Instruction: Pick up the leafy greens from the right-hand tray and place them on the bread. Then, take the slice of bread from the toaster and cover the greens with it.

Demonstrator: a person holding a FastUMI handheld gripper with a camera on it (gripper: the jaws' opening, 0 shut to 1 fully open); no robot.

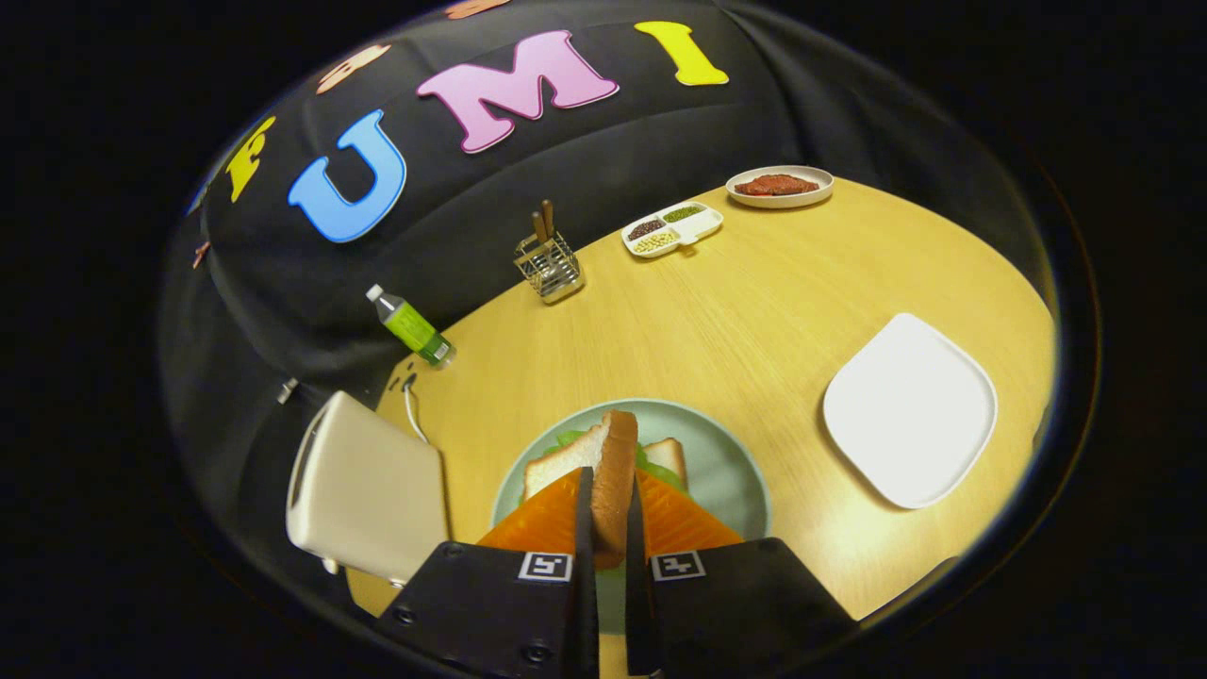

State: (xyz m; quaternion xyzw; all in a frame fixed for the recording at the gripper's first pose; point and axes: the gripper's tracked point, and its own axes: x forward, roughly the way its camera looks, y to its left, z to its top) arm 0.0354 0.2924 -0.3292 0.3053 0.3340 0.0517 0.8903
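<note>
My gripper point(608, 514) is shut on a slice of bread point(603, 462), held on edge between the two orange fingers point(542, 519). Directly below it lies a pale green plate point(726, 462). On that plate sit leafy greens point(660, 471) on top of another bread slice point(668, 455), both partly hidden behind the held slice and the fingers. The cream toaster point(363, 490) stands just left of the plate, beside my left finger. To the right of the plate is a white square tray point(910, 410), bare on top.
At the table's far side stand a wire holder with wooden utensils point(549, 259), a divided dish of beans point(671, 229) and a plate with red meat point(779, 186). A green bottle point(412, 326) lies near the far left table edge. A white cord point(412, 415) runs behind the toaster.
</note>
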